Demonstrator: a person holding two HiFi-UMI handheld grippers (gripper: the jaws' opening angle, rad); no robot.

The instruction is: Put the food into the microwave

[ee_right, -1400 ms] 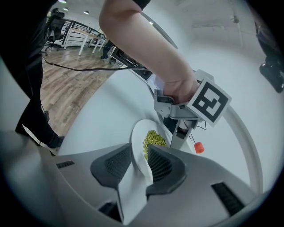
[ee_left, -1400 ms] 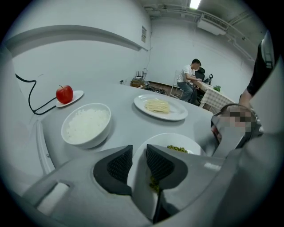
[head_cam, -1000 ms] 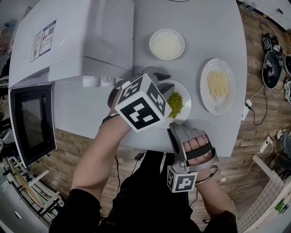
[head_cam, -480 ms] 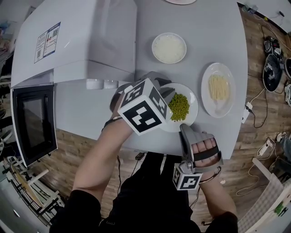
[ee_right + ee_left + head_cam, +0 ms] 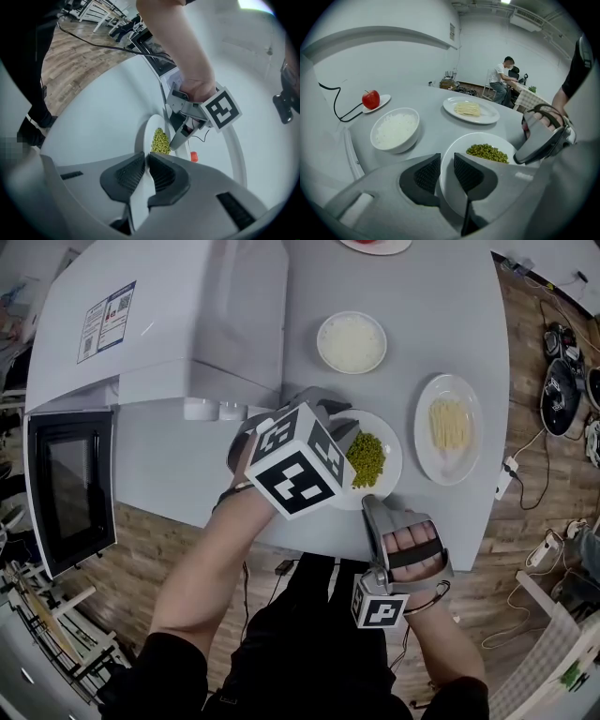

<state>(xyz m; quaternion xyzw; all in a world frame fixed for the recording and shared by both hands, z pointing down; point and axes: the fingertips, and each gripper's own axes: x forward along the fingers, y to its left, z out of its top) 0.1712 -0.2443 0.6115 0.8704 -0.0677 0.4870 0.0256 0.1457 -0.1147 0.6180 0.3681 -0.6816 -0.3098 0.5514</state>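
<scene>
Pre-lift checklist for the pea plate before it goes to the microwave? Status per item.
1. Right gripper on plate of peas: ok, jaws have just closed onto the near rim.
2. Left gripper grip: not ok, jaws have been closing; the rim is between them, but a gap shows.
3. Peas heaped on the plate, none spilled: ok.
4. Microwave door open: ok.
5. Microwave cavity free: cannot tell, no view shows inside.
6. Rice bowl apart from the plate: ok.

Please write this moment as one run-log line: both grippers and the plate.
left gripper: jaws open, just narrowing, astride pea plate rim | right gripper: jaws just closing, pads on near rim | pea plate on table | microwave door open
</scene>
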